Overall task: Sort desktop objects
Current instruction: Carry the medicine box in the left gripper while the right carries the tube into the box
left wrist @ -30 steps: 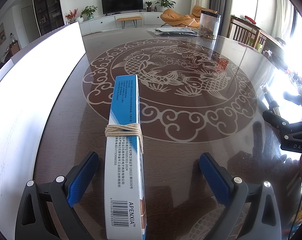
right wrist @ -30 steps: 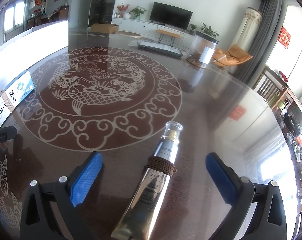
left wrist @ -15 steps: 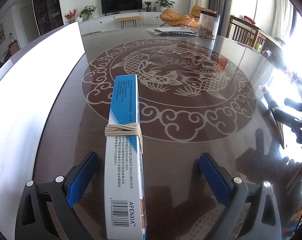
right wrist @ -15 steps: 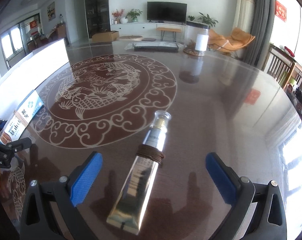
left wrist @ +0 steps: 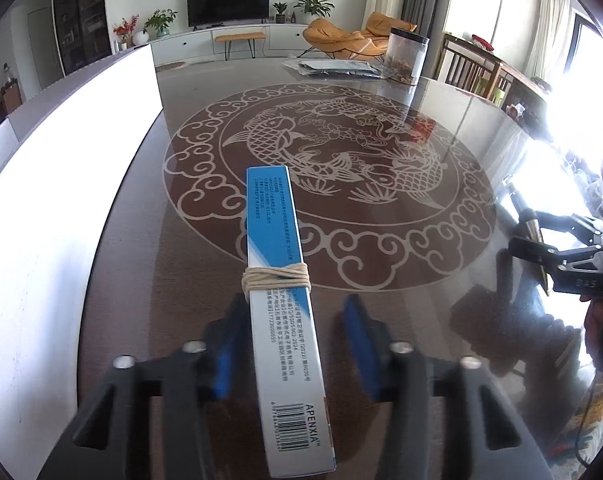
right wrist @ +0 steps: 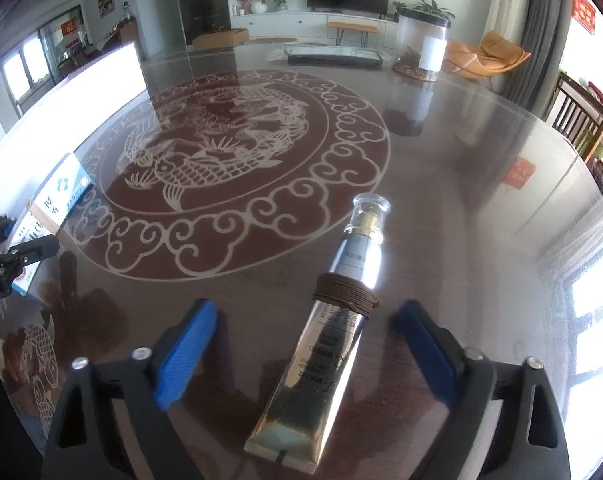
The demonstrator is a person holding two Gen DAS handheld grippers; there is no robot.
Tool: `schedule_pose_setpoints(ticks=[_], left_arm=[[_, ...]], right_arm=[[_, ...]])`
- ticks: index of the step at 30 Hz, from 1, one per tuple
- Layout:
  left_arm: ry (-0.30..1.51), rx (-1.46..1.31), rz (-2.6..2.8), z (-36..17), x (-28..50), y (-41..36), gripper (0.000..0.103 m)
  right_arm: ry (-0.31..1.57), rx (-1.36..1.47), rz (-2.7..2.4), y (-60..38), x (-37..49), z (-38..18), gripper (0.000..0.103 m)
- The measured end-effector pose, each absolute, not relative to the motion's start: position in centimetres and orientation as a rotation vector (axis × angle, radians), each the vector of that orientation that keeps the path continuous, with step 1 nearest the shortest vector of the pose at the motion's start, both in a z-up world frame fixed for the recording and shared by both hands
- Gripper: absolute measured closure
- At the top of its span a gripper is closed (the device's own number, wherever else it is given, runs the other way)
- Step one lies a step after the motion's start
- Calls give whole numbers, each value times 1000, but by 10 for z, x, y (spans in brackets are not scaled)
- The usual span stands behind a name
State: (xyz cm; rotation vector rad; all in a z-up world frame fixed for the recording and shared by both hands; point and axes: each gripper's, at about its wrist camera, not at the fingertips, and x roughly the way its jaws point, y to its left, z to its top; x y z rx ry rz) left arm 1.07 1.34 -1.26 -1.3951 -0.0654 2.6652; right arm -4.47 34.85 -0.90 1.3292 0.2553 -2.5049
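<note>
Plainly, both pickups are staged on the dark glossy table (left wrist: 205, 300), whose carp medallion fills the middle of each wrist view. In the left wrist view the blue-and-white box (left wrist: 279, 248) is stood on a narrow edge and runs from 6 o'clock up towards 12 o'clock. The left gripper (left wrist: 294, 300) is set astride its near half. Its jaws have just been closing with the box between them: the 9 o'clock pad is seen against the box wall or just beside it, while a strip of table is visible between the box and the 3 o'clock pad, so no full grip is judged to be made yet. In the right wrist view the metallic tube (right wrist: 333, 340) is laid flat from 6 o'clock towards 1 o'clock inside the right gripper (right wrist: 305, 305). Those jaws have also just been closing, but both pads are well clear of the tube. For a sound grasp, the box should be centred before the squeeze is finished, lest the tall thin carton be pushed over towards 3 o'clock. The tube should be pinched on its firm shoulder, just below the brown cord (right wrist: 345, 294), not on the soft flat tail at 6 o'clock. The pale twine (left wrist: 276, 278) on the box and the clear cap (right wrist: 370, 208) are best left untouched.
</note>
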Motion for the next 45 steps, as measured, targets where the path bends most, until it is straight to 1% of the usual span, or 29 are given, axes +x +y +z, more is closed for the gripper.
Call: schedule_pose_setpoints(ticks=[1, 2, 3, 6, 11, 19, 23, 27, 30, 33, 36, 38, 42, 45], left_arm=[[-115, -1400, 2632, -12, 9, 9, 80], [-117, -1393, 2637, -10, 9, 8, 79], [-90, -1370, 2661, -7, 13, 8, 79], [-104, -1292, 2703, 8, 27, 6, 79], [-144, -1176, 2771, 36, 56, 5, 79], [-217, -1002, 2879, 93, 96, -15, 80], [-322, -919, 2950, 126, 119, -54, 80], [-431, -880, 3036, 151, 132, -109, 80], [-470, -914, 3110, 158, 138, -151, 80], [-522, -978, 3158, 153, 148, -187, 80], [-594, -1068, 3183, 139, 154, -218, 80], [-636, -1149, 3180, 126, 151, -235, 80], [-672, -1294, 3163, 101, 143, -249, 79], [-683, -1365, 3157, 87, 132, -259, 79]], right_arm=[[245, 1326, -2513, 349, -45, -6, 46], [241, 1339, -2515, 350, -46, -3, 71], [213, 1358, -2498, 352, -48, -1, 73], [172, 1372, -2474, 356, -43, 4, 73], [99, 1317, -2442, 358, -25, 26, 73], [78, 1130, -2400, 319, -13, 85, 73], [100, 1005, -2344, 275, -14, 126, 73], [131, 862, -2257, 212, -15, 173, 73], [147, 772, -2171, 158, -11, 205, 73], [146, 723, -2065, 104, -3, 226, 73], [152, 737, -1954, 51, 3, 232, 73], [173, 784, -1894, 16, 0, 224, 73], [240, 973, -1781, -55, -17, 192, 73], [316, 1132, -1714, -102, -28, 158, 73]])
